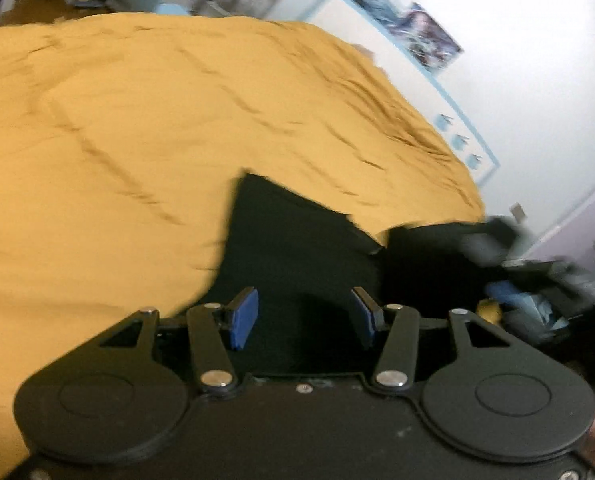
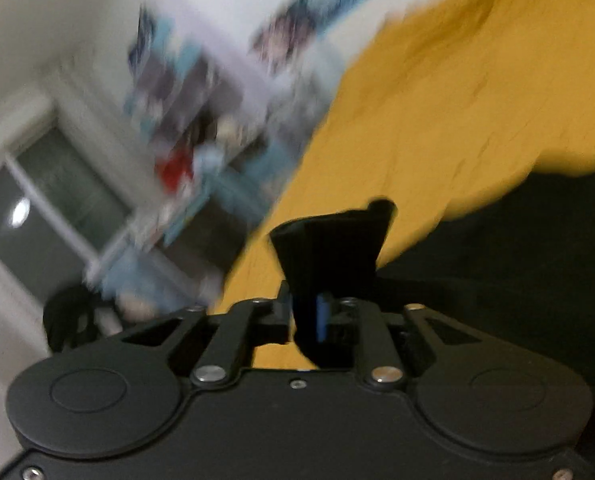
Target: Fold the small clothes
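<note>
Left gripper point(image 1: 303, 312) jaws apart over black garment point(image 1: 281, 232); right gripper point(image 2: 305, 316) jaws clenching its bunched corner.

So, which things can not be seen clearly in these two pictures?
- Left wrist view: the right gripper is smeared by motion blur; its jaws are unreadable there.
- Left wrist view: the black garment is cut off below by the left gripper, so its kind is unclear.
- Right wrist view: the posters are blurred beyond reading.
- Right wrist view: bunched black cloth hides the right gripper's pads.
</note>
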Motion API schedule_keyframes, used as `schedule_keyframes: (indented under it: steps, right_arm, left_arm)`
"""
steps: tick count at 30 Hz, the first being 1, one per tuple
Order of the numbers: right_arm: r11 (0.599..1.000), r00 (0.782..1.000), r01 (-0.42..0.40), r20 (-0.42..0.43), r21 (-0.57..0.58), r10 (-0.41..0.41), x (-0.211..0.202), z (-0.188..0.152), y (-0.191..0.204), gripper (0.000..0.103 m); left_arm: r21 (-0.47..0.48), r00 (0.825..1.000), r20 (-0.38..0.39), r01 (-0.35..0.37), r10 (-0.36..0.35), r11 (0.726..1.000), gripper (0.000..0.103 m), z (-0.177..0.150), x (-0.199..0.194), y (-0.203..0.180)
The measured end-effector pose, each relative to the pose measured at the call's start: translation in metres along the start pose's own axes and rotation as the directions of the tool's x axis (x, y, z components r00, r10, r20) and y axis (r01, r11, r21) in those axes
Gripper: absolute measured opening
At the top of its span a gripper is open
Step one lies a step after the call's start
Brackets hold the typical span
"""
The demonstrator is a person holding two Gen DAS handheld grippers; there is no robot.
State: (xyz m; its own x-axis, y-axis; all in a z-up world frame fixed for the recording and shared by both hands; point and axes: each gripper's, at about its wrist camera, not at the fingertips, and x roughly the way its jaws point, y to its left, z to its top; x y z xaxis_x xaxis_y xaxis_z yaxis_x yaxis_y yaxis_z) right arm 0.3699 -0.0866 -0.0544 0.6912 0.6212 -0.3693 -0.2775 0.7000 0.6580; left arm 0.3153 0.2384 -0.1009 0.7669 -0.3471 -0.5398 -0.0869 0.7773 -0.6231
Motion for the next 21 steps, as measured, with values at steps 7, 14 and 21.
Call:
schedule_keyframes:
  steps: [7,14,21]
  right_arm:
    - [0.992,0.989,0.031,-0.145,0.122,-0.013,0.005,-0.033,-0.041,0.045]
    - [0.947,0.962,0.246,0.065,0.205,-0.264,-0.155,0.001,-0.148,0.053]
    - [0.854,0.926,0.284,0.105,0.436,-0.362,-0.237,-0.003,-0.238,0.053]
  left_arm:
    - [-0.115,0.999,-0.043,-0.038,0.033,0.993,0.052,-0.004,0.014,0.029]
    - [-0.059,0.996,-0.086,-0.045,0.04,0.997,0.052,-0.012,0.043,0.004]
    - [0.021,0.987,-0.037,-0.158,0.159,0.987,0.053,-0.004,0.065,-0.014]
